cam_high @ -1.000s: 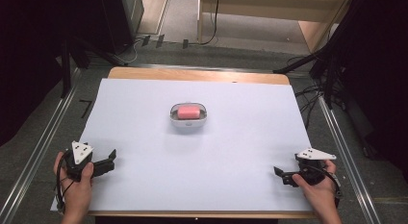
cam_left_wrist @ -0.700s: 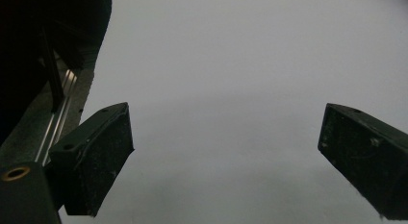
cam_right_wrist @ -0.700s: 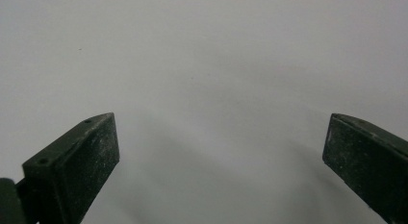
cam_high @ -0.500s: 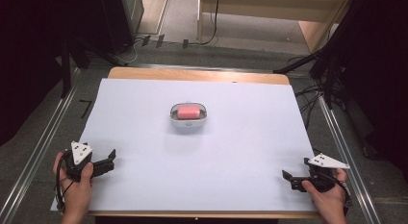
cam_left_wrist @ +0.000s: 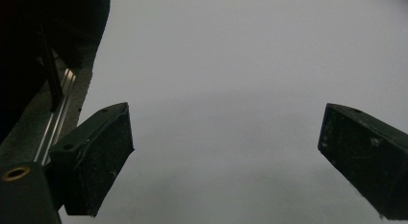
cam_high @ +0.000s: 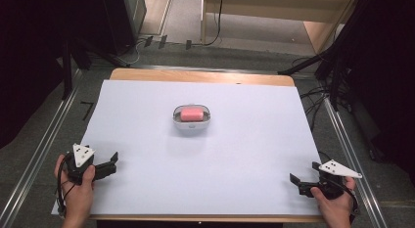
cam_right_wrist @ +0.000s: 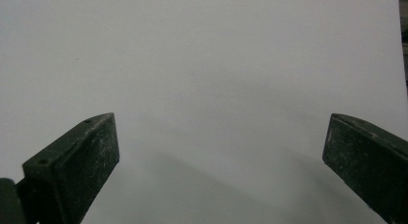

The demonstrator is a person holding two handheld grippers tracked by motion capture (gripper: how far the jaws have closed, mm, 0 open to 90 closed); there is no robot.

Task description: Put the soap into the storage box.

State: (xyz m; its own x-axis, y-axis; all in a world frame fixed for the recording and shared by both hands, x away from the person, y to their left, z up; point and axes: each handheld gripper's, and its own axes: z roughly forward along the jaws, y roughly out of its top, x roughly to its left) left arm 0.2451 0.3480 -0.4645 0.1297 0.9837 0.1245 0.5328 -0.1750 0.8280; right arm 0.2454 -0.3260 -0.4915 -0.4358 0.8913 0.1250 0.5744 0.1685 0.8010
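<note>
1. The left gripper [cam_high: 108, 165] is sitting at the near left corner of the white sheet [cam_high: 244, 154], its jaws spread wide and gripping nothing; in the left gripper view [cam_left_wrist: 226, 152] only bare sheet is lying between its fingers [cam_left_wrist: 91, 161].
2. The right gripper [cam_high: 296, 183] is resting at the near right corner, jaws likewise standing wide apart and empty, with plain sheet showing between its fingers [cam_right_wrist: 72, 166] in the right gripper view [cam_right_wrist: 221, 166].
3. The pink block [cam_high: 191, 113] is lying inside the small clear dish [cam_high: 192, 126], well ahead of both sets of fingertips, roughly midway between them, touched by neither.
4. Both hands are holding the grippers low over the sheet.
</note>
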